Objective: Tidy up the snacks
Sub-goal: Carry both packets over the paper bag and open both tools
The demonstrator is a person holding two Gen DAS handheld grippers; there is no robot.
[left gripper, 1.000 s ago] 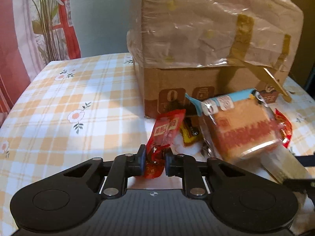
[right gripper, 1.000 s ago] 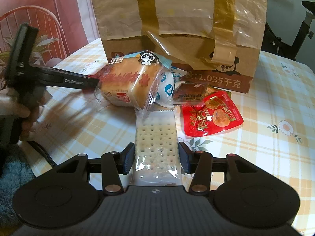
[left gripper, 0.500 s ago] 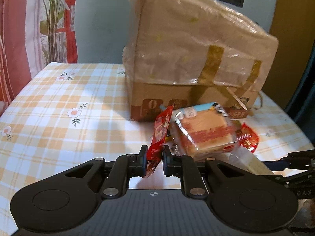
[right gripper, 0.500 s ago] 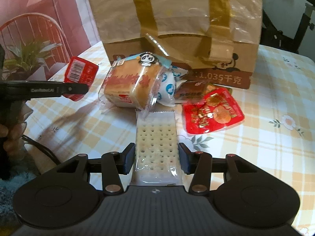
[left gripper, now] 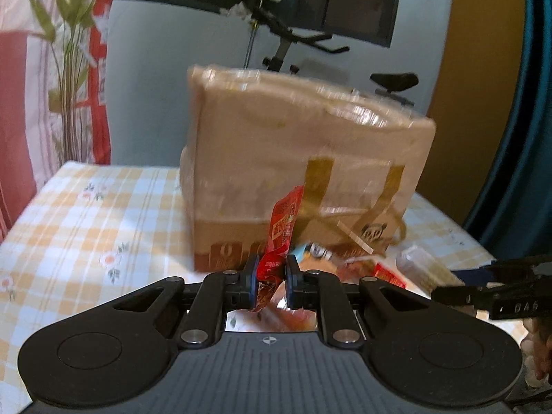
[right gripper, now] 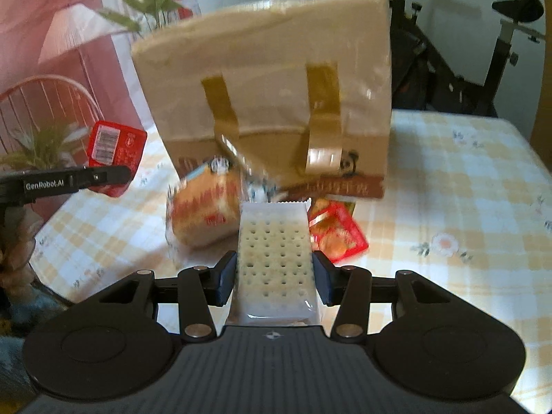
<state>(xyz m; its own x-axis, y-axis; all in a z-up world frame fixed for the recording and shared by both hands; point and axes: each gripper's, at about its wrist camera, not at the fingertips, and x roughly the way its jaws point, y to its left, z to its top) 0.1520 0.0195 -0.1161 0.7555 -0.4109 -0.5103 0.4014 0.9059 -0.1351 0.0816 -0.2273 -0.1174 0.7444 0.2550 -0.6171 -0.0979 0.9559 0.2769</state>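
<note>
My left gripper [left gripper: 270, 276] is shut on a red snack packet [left gripper: 282, 231] and holds it upright above the table; the packet also shows in the right wrist view [right gripper: 115, 155] at the left. My right gripper [right gripper: 275, 272] is shut on a white cracker pack [right gripper: 274, 255], lifted off the table. A wrapped bread cake [right gripper: 203, 214], a red snack pouch [right gripper: 336, 233] and other small packets lie on the checked tablecloth [right gripper: 448, 189] in front of the taped cardboard box [right gripper: 269, 93]. The right gripper's fingers [left gripper: 490, 293] show at the right of the left wrist view.
The box [left gripper: 307, 169] stands in the middle of the table. A plant [left gripper: 65, 69] and red curtain are at the left, an exercise bike [right gripper: 483, 51] behind the table. The tablecloth [left gripper: 86, 220] stretches to the left.
Both grippers have risen and pulled back with their packs. The red packet left the pile and now stands upright in the left gripper. The cracker pack is lifted off the table.
</note>
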